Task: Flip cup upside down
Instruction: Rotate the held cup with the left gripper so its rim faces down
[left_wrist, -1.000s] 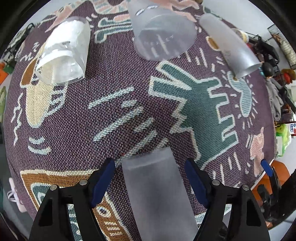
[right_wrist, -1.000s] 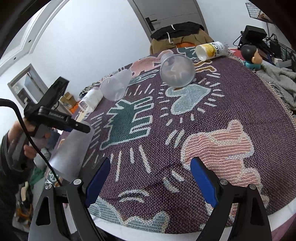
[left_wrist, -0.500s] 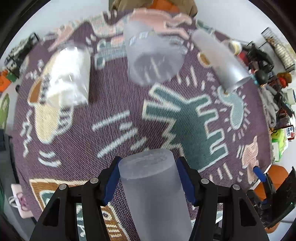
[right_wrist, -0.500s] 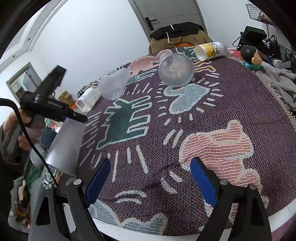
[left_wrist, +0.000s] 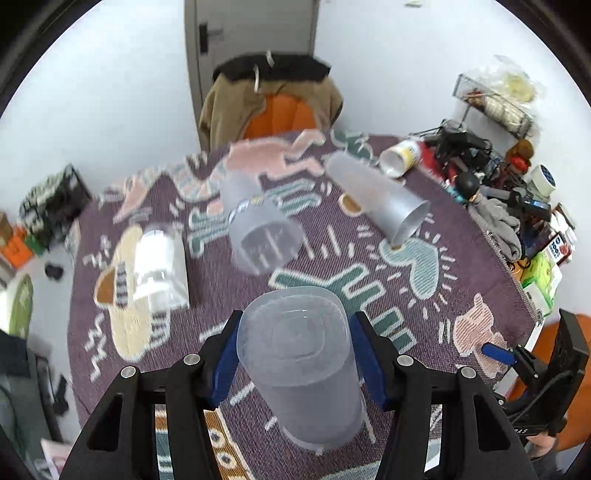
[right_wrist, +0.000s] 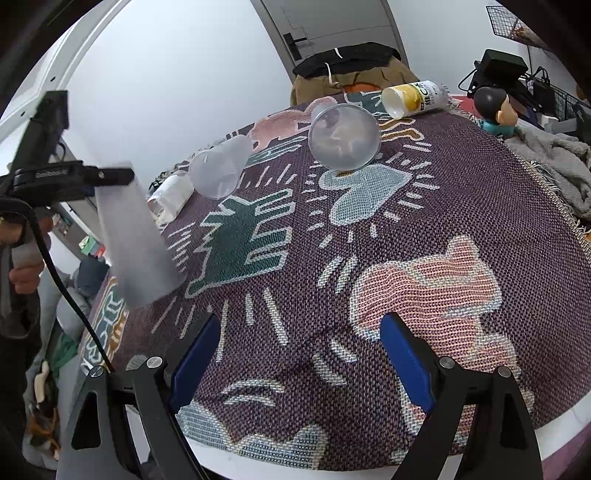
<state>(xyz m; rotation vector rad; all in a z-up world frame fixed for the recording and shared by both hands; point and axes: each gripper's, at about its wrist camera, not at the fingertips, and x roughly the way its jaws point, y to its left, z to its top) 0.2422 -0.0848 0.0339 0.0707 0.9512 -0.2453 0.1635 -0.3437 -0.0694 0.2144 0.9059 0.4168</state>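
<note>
Bright even indoor light, soft shadows, slight motion blur, fisheye bending, dark vignetted corners

Round table (right_wrist: 561, 435) under patterned woven cloth (right_wrist: 443, 221); frosted cups (left_wrist: 380, 199), yellow bottle (right_wrist: 415, 98) lying sideways.

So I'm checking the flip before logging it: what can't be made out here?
- Frosted cup, left wrist view: its rim hides behind its own body, so contact with the cloth is unclear.
- Same cup, right wrist view: motion-blurred.
- Left tool: pad contact is hidden by the cup wall.
</note>
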